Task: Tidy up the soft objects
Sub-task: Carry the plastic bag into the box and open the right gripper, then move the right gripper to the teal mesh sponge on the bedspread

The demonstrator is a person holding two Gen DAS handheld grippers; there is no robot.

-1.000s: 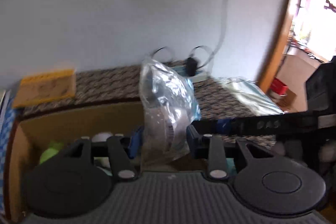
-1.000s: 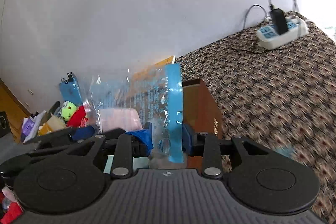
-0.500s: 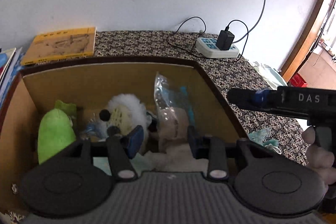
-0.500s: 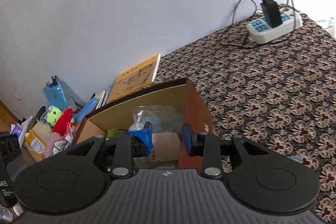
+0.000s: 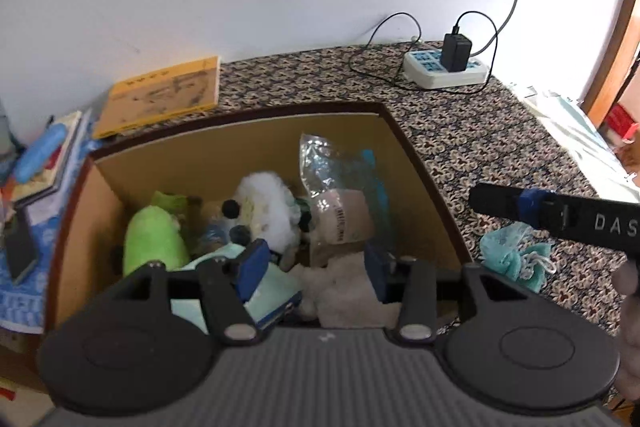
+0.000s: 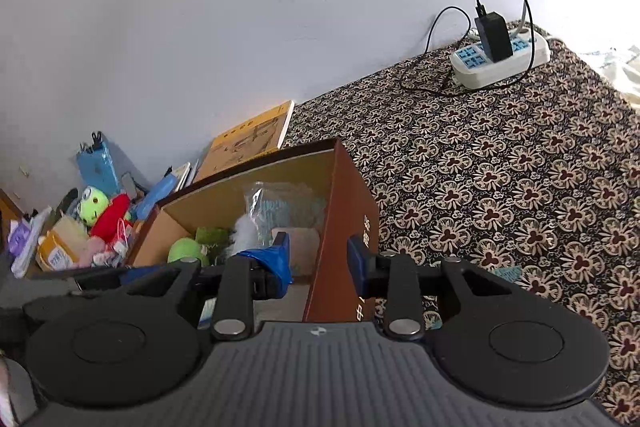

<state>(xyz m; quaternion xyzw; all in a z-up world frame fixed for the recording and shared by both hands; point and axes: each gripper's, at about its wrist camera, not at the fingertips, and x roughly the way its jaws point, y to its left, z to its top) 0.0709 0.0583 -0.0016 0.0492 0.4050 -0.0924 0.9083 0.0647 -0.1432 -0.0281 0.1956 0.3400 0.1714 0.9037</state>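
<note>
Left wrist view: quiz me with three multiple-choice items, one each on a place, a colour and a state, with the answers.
1. Where does the teal pouf lie relative to the box?
A. Inside it
B. On the cloth to its right
C. On its rim

2. What colour is the plush at the box's left end?
A. Red
B. Green
C. Blue

3. What state is the black charger in?
A. Plugged into the strip
B. Loose on the cloth
C. Dropped in the box

Answers:
1 B: the pouf sits on the patterned cloth, outside the box's right wall.
2 B: the plush is bright green.
3 A: the charger stands upright in the strip's sockets.
</note>
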